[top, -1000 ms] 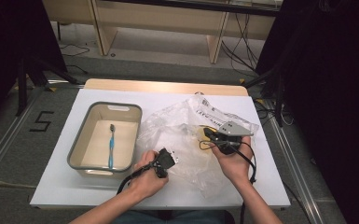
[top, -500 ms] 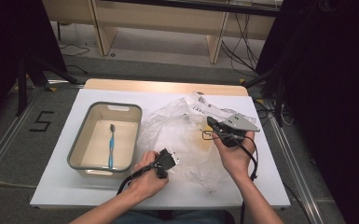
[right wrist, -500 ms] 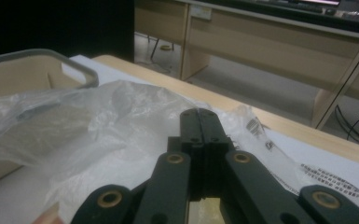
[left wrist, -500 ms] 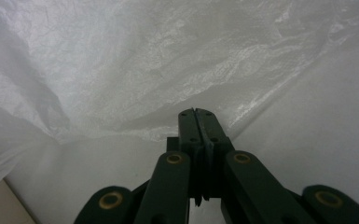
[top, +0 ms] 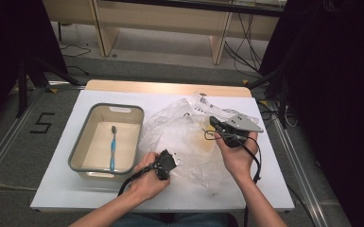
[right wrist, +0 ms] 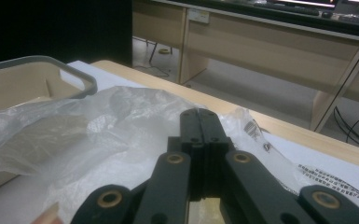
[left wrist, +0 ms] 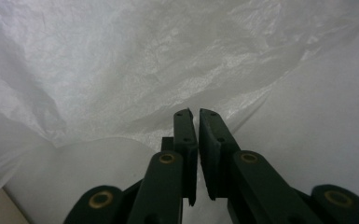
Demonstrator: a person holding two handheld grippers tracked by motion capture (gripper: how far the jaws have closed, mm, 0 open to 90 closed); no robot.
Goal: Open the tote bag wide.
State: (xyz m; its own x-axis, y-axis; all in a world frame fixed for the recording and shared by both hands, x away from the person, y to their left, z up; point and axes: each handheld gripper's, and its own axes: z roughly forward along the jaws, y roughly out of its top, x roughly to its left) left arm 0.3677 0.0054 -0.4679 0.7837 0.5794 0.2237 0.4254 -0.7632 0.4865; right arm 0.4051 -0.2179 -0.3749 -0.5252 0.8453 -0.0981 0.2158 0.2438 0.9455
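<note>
My left gripper (top: 166,163) sits at the near-left edge of the clear plastic bag (top: 189,137), its jaws just parting to a thin slit with nothing visibly between them. My right gripper (top: 216,124) is pressed fully closed over the bag's right side; I can't tell whether film is pinched. The bag lies crumpled mid-table (top: 264,189), just beside the beige tub (top: 137,113) holding a blue toothbrush (top: 113,147). Bare table remains along the near edge.

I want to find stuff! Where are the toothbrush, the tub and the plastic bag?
toothbrush (top: 113,148), high view, middle of its blue handle.
tub (top: 140,124), high view, its grey right rim.
plastic bag (top: 179,135), high view, its crumpled clear middle.
</note>
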